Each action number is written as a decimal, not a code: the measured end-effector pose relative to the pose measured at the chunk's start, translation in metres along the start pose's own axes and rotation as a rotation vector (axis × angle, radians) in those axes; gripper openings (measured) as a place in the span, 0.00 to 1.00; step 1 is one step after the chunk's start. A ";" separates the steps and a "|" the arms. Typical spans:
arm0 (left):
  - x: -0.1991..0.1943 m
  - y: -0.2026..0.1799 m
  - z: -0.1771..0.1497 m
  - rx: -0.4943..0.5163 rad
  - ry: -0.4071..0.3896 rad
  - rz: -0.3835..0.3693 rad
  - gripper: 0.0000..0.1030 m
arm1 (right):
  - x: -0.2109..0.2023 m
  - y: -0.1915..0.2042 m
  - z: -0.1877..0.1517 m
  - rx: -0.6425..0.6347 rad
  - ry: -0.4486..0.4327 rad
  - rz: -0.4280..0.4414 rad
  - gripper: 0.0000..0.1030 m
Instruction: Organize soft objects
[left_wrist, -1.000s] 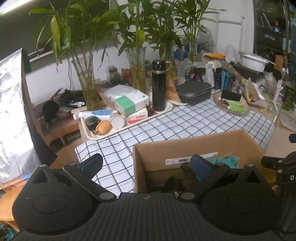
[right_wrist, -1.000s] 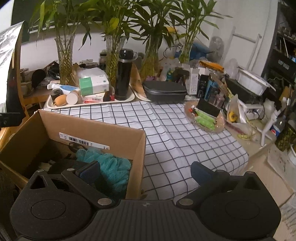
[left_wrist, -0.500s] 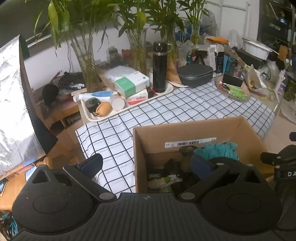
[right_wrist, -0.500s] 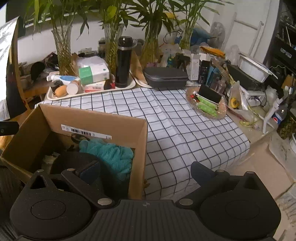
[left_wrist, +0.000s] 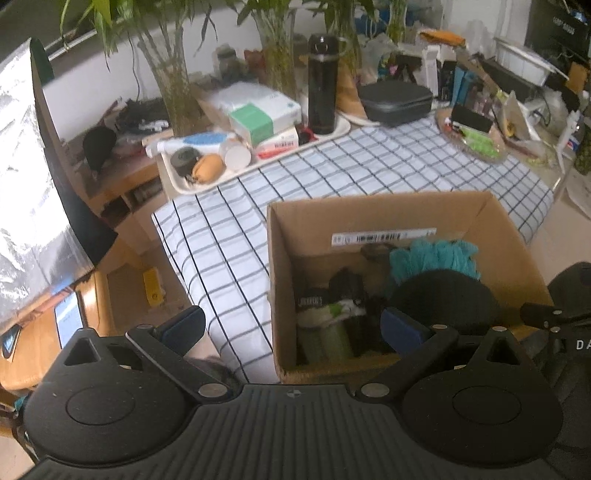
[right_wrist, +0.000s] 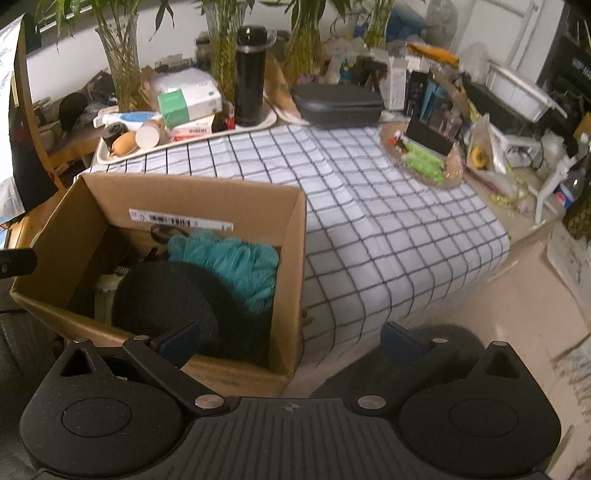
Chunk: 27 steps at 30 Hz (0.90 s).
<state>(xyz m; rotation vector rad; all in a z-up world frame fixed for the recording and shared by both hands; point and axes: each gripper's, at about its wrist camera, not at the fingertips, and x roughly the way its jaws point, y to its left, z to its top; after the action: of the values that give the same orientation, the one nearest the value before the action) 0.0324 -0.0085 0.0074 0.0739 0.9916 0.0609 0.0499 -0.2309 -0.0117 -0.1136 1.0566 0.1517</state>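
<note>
A cardboard box (left_wrist: 280, 258) stands in front of the checkered table; it also shows in the right wrist view (right_wrist: 295, 258). Inside lie a teal fluffy cloth (left_wrist: 432, 254) (right_wrist: 229, 258), a black knit hat (left_wrist: 443, 295) (right_wrist: 166, 295), a green-and-white soft item (left_wrist: 325, 321) and other dark items. My left gripper (left_wrist: 291, 328) is open and empty above the box's near left corner. My right gripper (right_wrist: 290, 339) is open and empty above the box's near right corner.
A checkered cloth (right_wrist: 369, 221) covers the table. At its back stand a tray (left_wrist: 258, 166) with boxes, a black flask (left_wrist: 323, 85), plant vases, a grey case (right_wrist: 340, 105) and a glass dish (right_wrist: 424, 158). A wooden shelf (left_wrist: 122, 177) stands left.
Both grippers have risen and tilted down, so the inside of the box shows more. Both stay open and empty.
</note>
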 end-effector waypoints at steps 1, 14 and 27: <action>0.001 0.000 -0.001 0.001 0.011 0.002 1.00 | 0.001 0.000 0.000 0.003 0.011 0.003 1.00; 0.008 0.002 -0.011 -0.013 0.111 -0.033 1.00 | 0.000 0.000 -0.006 0.022 0.090 0.021 1.00; 0.013 0.004 -0.023 0.007 0.145 -0.028 1.00 | -0.006 0.002 -0.016 0.004 0.112 0.035 1.00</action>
<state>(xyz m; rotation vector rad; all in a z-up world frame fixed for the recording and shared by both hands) 0.0205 -0.0029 -0.0155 0.0624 1.1379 0.0378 0.0330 -0.2320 -0.0137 -0.1014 1.1713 0.1764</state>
